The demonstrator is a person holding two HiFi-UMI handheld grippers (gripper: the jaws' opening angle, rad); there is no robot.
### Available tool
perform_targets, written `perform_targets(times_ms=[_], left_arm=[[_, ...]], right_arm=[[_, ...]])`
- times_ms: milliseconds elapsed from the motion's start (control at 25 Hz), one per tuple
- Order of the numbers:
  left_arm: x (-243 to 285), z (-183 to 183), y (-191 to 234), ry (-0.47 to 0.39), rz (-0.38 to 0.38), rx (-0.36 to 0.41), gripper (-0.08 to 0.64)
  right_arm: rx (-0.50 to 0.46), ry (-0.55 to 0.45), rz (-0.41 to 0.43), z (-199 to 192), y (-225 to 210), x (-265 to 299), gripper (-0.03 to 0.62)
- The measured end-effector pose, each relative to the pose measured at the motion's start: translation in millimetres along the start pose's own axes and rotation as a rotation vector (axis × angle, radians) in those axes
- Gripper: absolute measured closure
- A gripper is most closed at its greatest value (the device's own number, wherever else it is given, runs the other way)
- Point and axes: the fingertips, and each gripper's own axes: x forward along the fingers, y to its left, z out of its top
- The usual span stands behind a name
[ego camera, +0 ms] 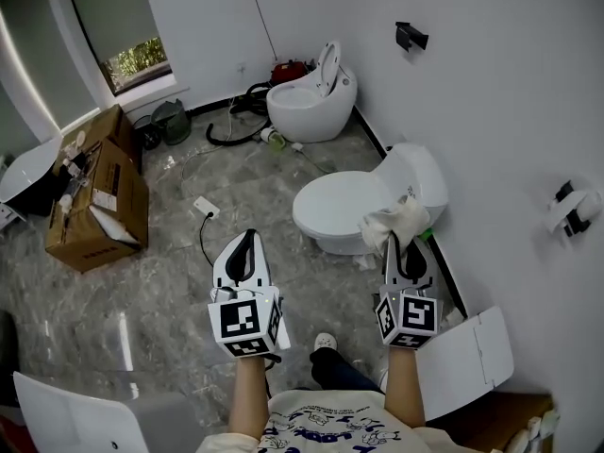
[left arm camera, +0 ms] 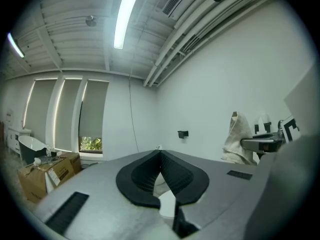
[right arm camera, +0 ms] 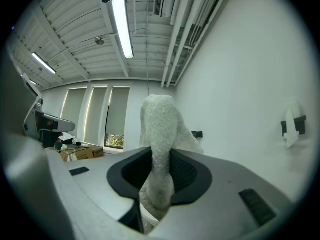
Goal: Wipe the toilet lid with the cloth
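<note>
Since the cloth (right arm camera: 159, 129) looks soft and limp, the right gripper (ego camera: 394, 243) pinches a bunched fold, while the left gripper (ego camera: 247, 238) has its jaws closed on nothing.

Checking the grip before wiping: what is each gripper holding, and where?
The right gripper clamps the white cloth by a bunched fold, most of it standing past the jaw tips. The left gripper is shut on nothing.

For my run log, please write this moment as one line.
right gripper: shut on cloth | left gripper: shut, empty | toilet lid: down
</note>
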Motion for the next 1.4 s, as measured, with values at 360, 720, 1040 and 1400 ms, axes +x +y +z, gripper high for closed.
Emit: perform_targets(times_ms=[360, 720, 1040, 1400], left_arm=[[105.4, 2.0, -6.7, -0.003, 0.0, -0.009, 0.557], [188.5, -19.2, 12.7, 0.052, 0.007, -0.018, 0.557], [304.7, -31.1, 29.7, 0.063, -0.033, -0.025, 0.557], [459.9, -25.2, 59.0, 0.082, -0.106, -0.025, 0.557]], right_arm=[[-0.008, 0.0, 0.019, 2.6, -31.6, 106.4, 0.5], [0.004, 0.046, 0.014, -15.9, -42.4, 191.7, 0.5], [0.003, 0.067, -0.028, -32.0, -57.2, 296.9, 0.5], [0.003, 0.1, -0.09, -37.0, -66.5, 434.5, 0.5]])
